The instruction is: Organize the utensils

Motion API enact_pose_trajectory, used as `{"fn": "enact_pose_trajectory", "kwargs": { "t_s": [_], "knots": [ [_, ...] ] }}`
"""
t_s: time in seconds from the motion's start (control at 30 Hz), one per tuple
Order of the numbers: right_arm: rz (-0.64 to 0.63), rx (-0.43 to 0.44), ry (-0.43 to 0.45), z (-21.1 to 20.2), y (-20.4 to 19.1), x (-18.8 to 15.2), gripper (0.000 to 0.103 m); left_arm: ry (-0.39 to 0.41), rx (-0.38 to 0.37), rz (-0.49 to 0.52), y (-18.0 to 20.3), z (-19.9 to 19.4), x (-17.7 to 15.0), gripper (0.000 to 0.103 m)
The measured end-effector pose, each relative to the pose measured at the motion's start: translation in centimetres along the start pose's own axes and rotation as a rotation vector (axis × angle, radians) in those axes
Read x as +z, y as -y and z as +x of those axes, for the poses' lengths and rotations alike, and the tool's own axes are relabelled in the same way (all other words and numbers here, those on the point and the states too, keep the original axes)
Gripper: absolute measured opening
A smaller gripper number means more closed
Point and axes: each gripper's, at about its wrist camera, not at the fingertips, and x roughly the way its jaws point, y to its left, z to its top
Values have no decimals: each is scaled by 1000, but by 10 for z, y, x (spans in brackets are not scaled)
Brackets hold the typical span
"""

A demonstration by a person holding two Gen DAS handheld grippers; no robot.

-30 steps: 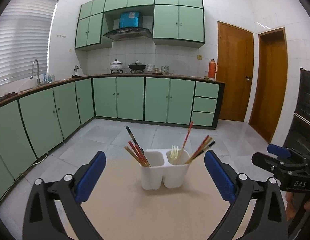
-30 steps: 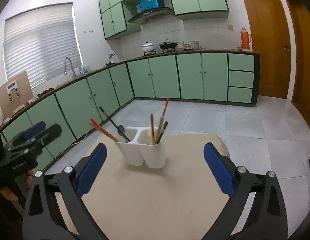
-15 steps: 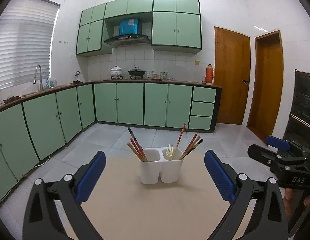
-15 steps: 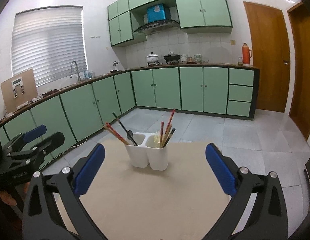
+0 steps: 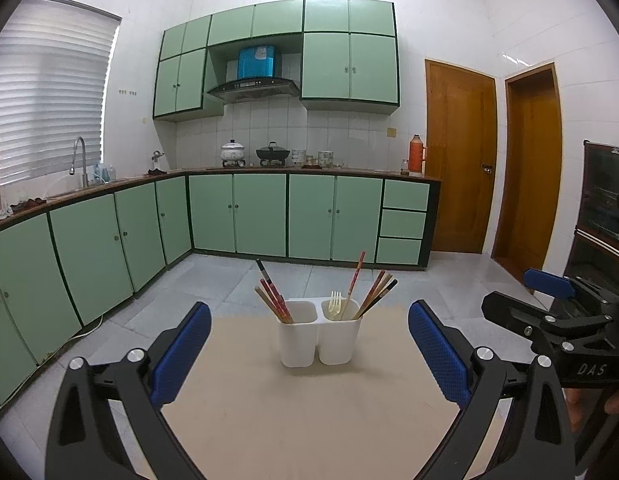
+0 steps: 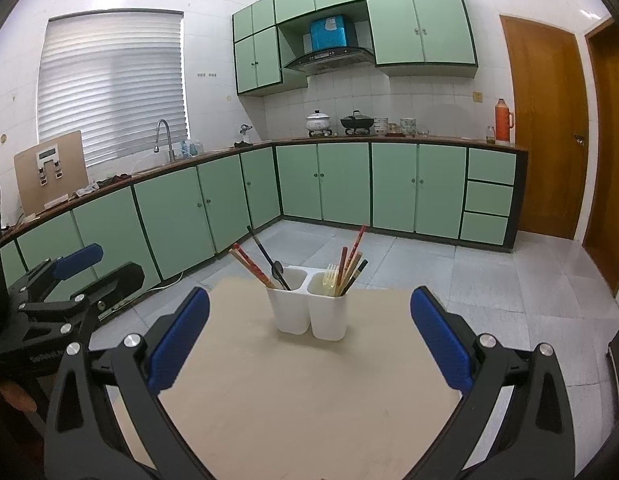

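The white holder point(image 5: 318, 334) stands near the far edge of the tabletop point(image 5: 309, 412), light and easy to tip. The chopsticks point(image 6: 351, 270) and, I think, a plastic fork point(image 5: 334, 305) are thin, stiff, slippery; better to pinch them high on the shaft. Both the left gripper point(image 5: 309, 356) and the right gripper point(image 6: 309, 344) have fingers wide apart, holding nothing.
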Motion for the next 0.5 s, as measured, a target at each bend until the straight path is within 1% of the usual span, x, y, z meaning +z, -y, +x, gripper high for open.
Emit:
{"fn": "enact_pose_trajectory", "kwargs": {
  "t_s": [0.5],
  "knots": [
    [-7,7,11,-1,-5,1,98,13,1,3,2,-6,-2,97]
  ]
}}
